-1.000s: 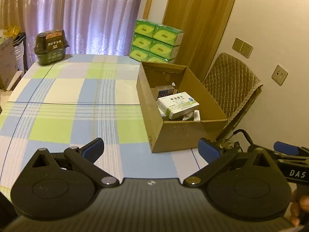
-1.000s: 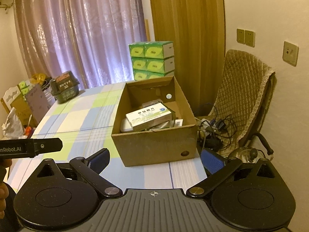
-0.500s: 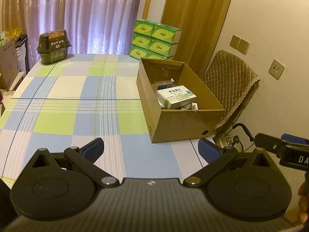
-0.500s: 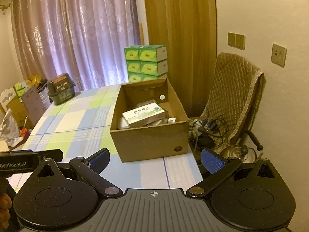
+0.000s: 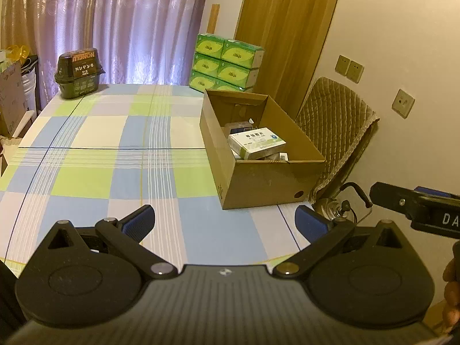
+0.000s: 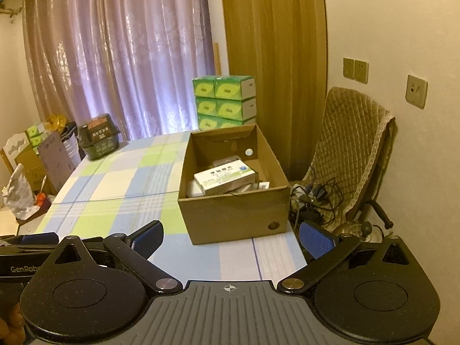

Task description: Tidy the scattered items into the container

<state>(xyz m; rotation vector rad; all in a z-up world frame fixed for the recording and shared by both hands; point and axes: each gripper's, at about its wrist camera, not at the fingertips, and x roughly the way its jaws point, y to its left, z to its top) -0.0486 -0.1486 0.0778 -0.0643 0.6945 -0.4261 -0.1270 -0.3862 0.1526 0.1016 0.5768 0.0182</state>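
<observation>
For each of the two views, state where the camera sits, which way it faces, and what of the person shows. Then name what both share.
Left wrist: sits on the left hand-held gripper, open, facing across the checked table toward the cardboard box; fingers of a hand at right edge.
Right wrist: sits on the right hand-held gripper, open, facing the same box more head-on; fingertips bottom left.
Shared: box, white medicine carton, green tissue packs, chair.

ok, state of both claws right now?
Left claw: open, holding nothing, above the checked tablecloth.
Right claw: open, holding nothing.
</observation>
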